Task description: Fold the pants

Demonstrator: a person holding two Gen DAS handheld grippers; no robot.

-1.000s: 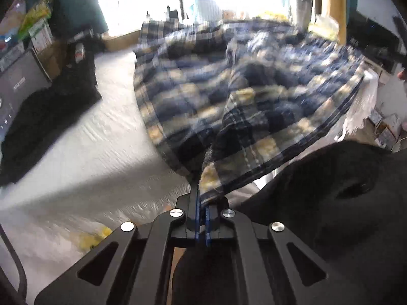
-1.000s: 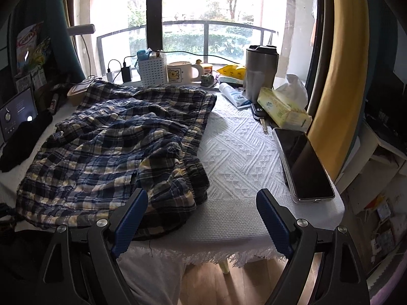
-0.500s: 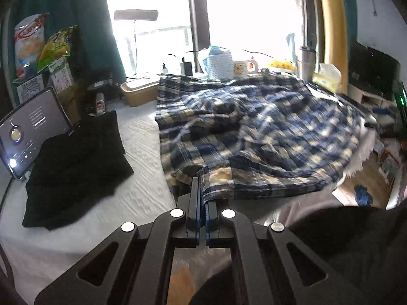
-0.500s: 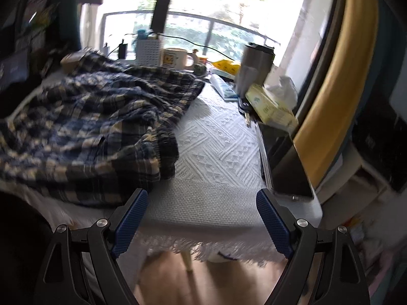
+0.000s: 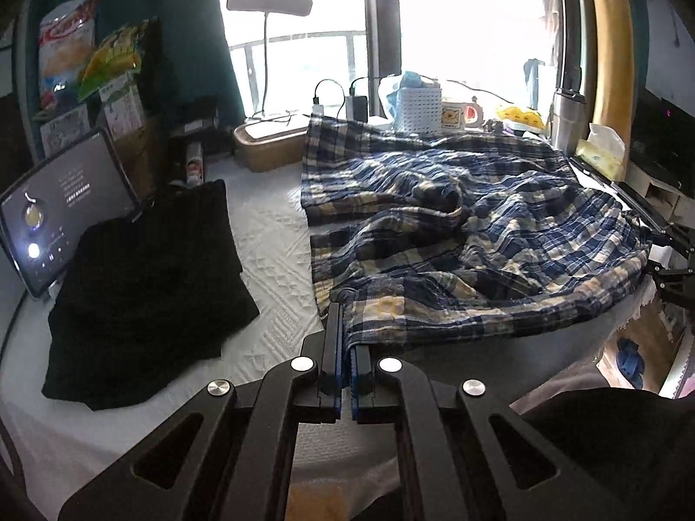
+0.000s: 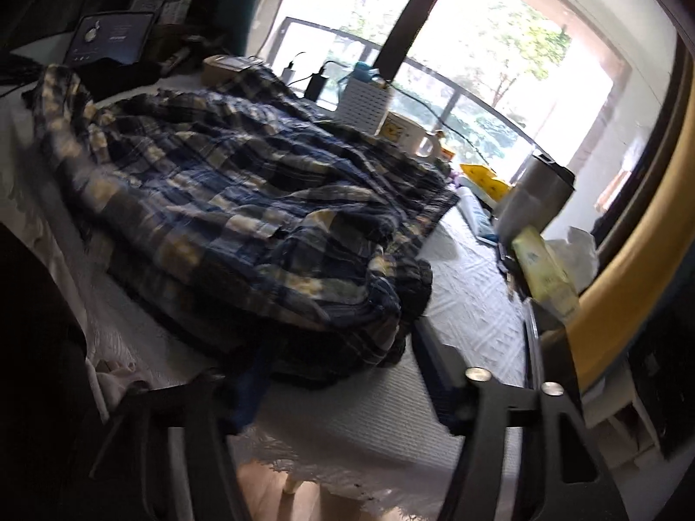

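Note:
Blue, white and yellow plaid pants (image 5: 456,234) lie rumpled across the white table. My left gripper (image 5: 346,347) is shut on their near left corner at the table's front edge. In the right wrist view the pants (image 6: 243,199) fill the left and middle. My right gripper (image 6: 343,373) is open, its fingers spread on either side of the pants' near right end at the front edge, close to the cloth. That view is blurred. The right gripper also shows in the left wrist view at the far right (image 5: 669,260).
A folded black garment (image 5: 143,286) and a lit tablet (image 5: 61,208) are at the left. A white basket (image 5: 419,106), mug (image 5: 460,113), steel tumbler (image 6: 534,199), tissue pack (image 6: 547,278) and a dark phone (image 6: 532,347) line the back and right side.
My left gripper has pulled the pants' corner back and down to the front edge. My right gripper has swung left and low toward the pants' right end, still open.

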